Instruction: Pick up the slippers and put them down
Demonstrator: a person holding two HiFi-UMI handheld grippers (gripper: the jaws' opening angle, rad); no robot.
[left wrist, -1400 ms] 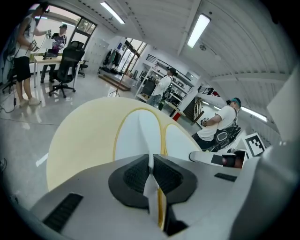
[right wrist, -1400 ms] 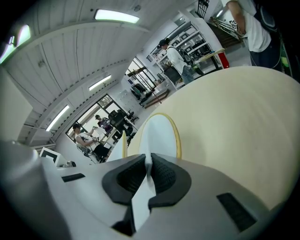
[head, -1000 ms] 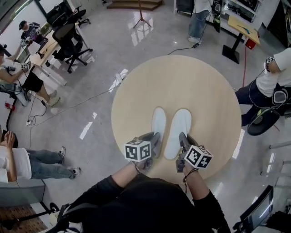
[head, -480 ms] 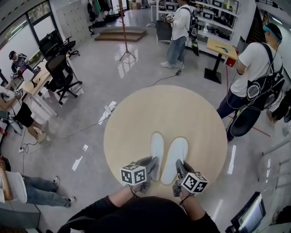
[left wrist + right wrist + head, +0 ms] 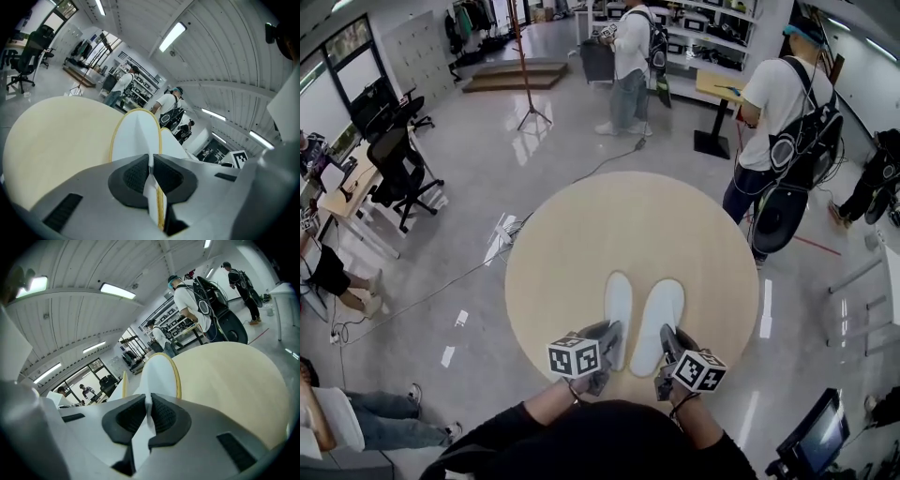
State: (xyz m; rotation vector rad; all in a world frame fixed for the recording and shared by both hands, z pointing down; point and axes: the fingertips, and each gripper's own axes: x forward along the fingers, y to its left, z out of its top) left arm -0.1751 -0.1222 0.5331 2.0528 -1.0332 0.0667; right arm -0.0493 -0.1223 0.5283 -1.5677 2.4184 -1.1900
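Since the earlier frame, the desk (image 5: 572,234) sits lower in our head view, as do the left slipper (image 5: 619,300) and right slipper (image 5: 662,311) lying side by side over it. Only the gripper views show the left gripper (image 5: 151,164) and right gripper (image 5: 149,405) each clenched on its slipper's near end.

We see the left slipper (image 5: 619,302) and the right slipper (image 5: 662,309) as plain white, each rimmed with a thin yellow line along the sole edge. The table (image 5: 628,220) is pale beige, with no pattern. The left gripper (image 5: 610,330) and the right gripper (image 5: 667,337) are grey, their pads (image 5: 133,174) black with a fine dimpled texture. Their cubes (image 5: 573,357) are white with black square markers. The floor (image 5: 487,187) is glossy light grey
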